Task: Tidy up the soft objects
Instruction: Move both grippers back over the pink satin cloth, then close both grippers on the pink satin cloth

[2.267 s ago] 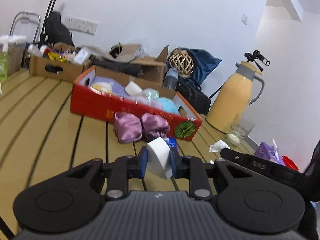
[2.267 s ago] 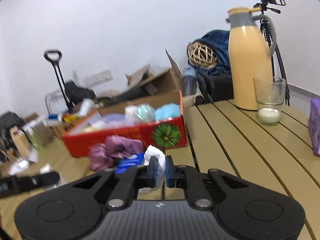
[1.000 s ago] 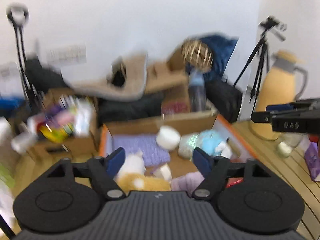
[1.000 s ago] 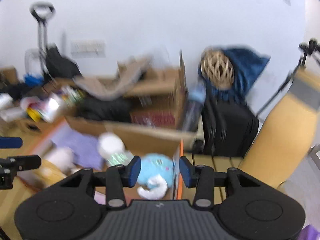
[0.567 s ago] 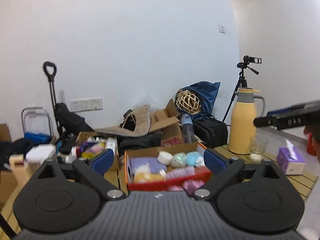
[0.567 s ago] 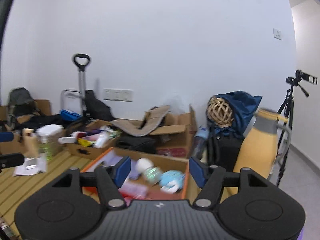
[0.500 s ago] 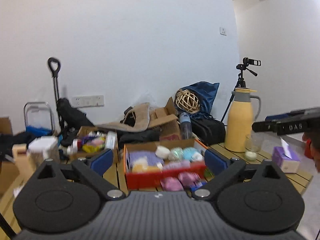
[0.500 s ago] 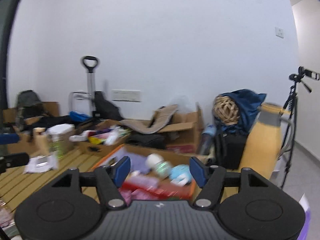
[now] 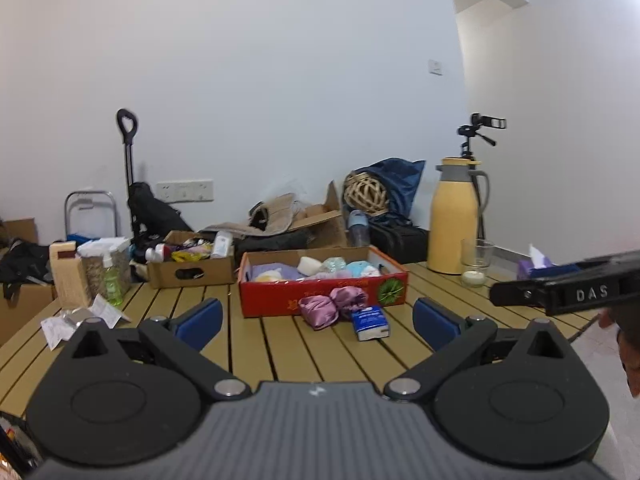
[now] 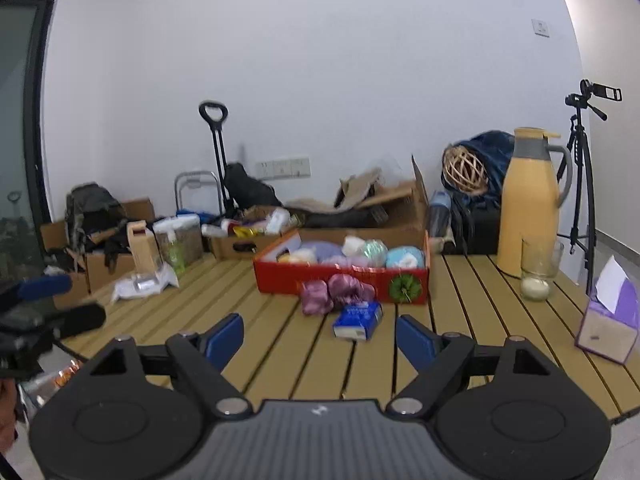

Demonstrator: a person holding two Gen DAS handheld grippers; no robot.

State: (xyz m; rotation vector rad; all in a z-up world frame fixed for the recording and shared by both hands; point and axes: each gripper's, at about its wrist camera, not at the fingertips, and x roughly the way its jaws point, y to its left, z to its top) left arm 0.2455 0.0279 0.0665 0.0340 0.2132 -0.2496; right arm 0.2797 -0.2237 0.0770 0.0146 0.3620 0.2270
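Moved back: both grippers are now sitting far from the red box (image 9: 320, 300), and the white wads they were pinching are gone from their jaws.
Left gripper (image 9: 316, 320): its jaws are opening to their widest, with nothing between them.
Right gripper (image 10: 320, 334): its jaws are opening too, with nothing between them.
Next step, my guess: picking up what is lying loose on the table (image 9: 280, 352).
Doing it well: going in low with wide jaws, squeezing the middle of the soft thing, lifting it over the box wall, then letting go.
Red box: it is holding soft things, a purple cloth (image 10: 320, 249), a yellow lump, a white ball (image 9: 310, 265), a pale green ball (image 10: 374, 251) and a blue ball (image 10: 404, 258).
Left out: a shiny purple pouch (image 9: 330, 309) is touching the front of the box, and a blue tissue pack (image 9: 370, 322) is lying just beside it.
Brown box (image 9: 190, 274): behind and to the left, it is holding bottles and packets.
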